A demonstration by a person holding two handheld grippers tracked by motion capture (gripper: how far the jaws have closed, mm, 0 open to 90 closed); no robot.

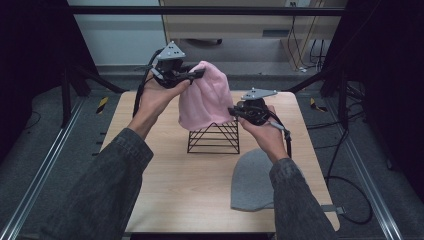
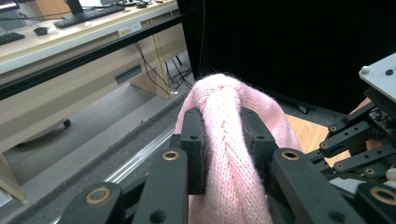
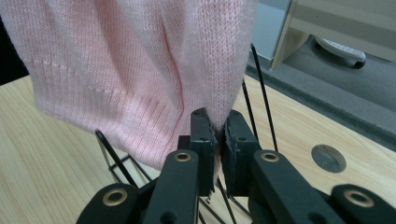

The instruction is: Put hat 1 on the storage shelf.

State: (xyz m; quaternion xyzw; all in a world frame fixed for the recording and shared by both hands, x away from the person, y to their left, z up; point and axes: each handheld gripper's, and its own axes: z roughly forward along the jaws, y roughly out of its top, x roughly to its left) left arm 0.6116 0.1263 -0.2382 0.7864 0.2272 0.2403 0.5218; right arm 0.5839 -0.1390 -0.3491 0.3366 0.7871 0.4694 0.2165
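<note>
I held the pink knitted hat (image 1: pixel 205 97) up in the air with both of my grippers, above the black wire stand (image 1: pixel 214 137) that stood near the middle of the wooden bench (image 1: pixel 170 185). My left gripper (image 1: pixel 196 74) was at the top of the hat, and its jaws were closed on a thick fold of the pink knit; in the left gripper view the bunched hat (image 2: pixel 229 154) filled the gap between the two jaws. My right gripper (image 1: pixel 233 112) was lower, at the hat's bottom edge on the right side. In the right gripper view its jaws were pressed together on a thin pinch of the ribbed hem (image 3: pixel 135 126), and the thin rods of the stand (image 3: pixel 259 93) showed just behind and under the cloth. The lower part of the hat hung over the peak of the stand; I could not tell if it touched it. A grey hat (image 1: pixel 252 180) lay flat on the bench, near my right forearm (image 1: pixel 295 200), well apart from the pink one.
</note>
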